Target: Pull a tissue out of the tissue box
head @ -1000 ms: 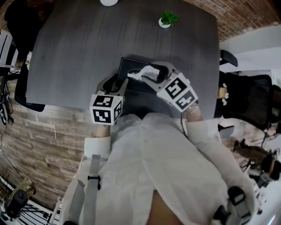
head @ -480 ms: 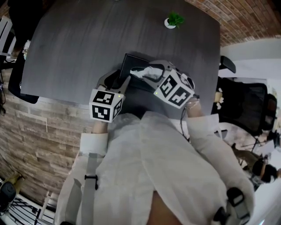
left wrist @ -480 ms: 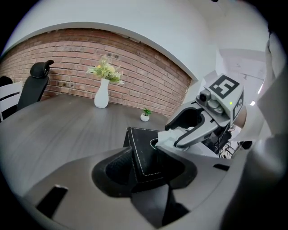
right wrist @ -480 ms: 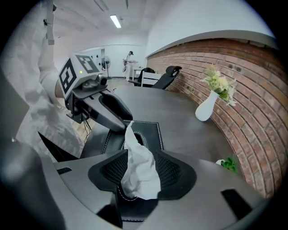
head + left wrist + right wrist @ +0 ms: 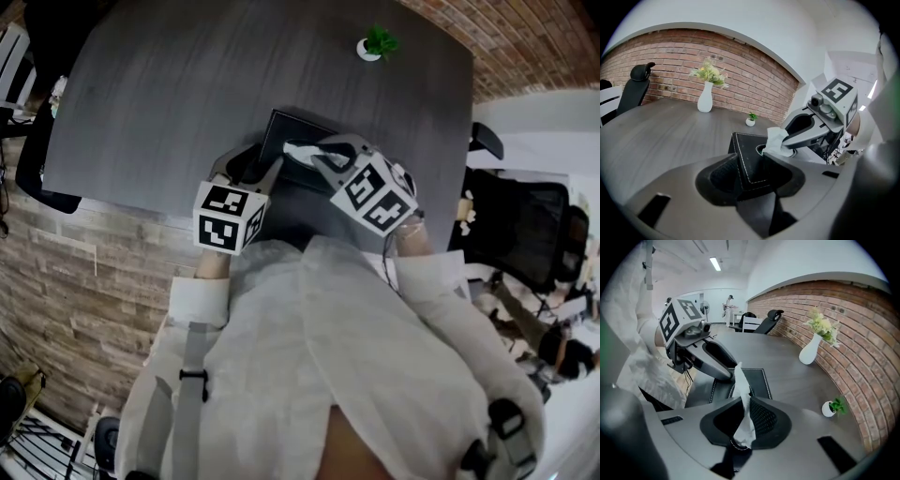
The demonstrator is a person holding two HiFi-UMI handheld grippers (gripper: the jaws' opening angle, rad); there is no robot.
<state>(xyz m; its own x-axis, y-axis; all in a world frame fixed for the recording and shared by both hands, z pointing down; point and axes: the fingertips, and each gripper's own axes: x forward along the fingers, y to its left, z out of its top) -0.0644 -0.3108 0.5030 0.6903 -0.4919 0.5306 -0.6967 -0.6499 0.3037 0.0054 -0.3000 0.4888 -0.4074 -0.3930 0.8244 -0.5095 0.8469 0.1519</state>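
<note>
A black tissue box (image 5: 289, 133) lies near the front edge of the dark table (image 5: 178, 84). My left gripper (image 5: 261, 172) is shut on the box's near end, and the stitched box edge (image 5: 749, 174) sits between its jaws. A white tissue (image 5: 302, 150) stands up out of the box's slot. My right gripper (image 5: 323, 156) reaches over the box from the right. Its jaws are closing, with the tissue (image 5: 742, 401) pinched between the pads. The tissue (image 5: 776, 142) and the right gripper (image 5: 783, 145) also show in the left gripper view.
A small potted plant (image 5: 377, 43) stands at the table's far right, and a white vase with flowers (image 5: 705, 96) stands by the brick wall (image 5: 862, 329). Black office chairs (image 5: 520, 225) stand right of the table. The person's white shirt (image 5: 328, 356) fills the near side.
The right gripper's jaws have come together on the tissue, which now looks narrower. The left gripper has stayed on the box.
</note>
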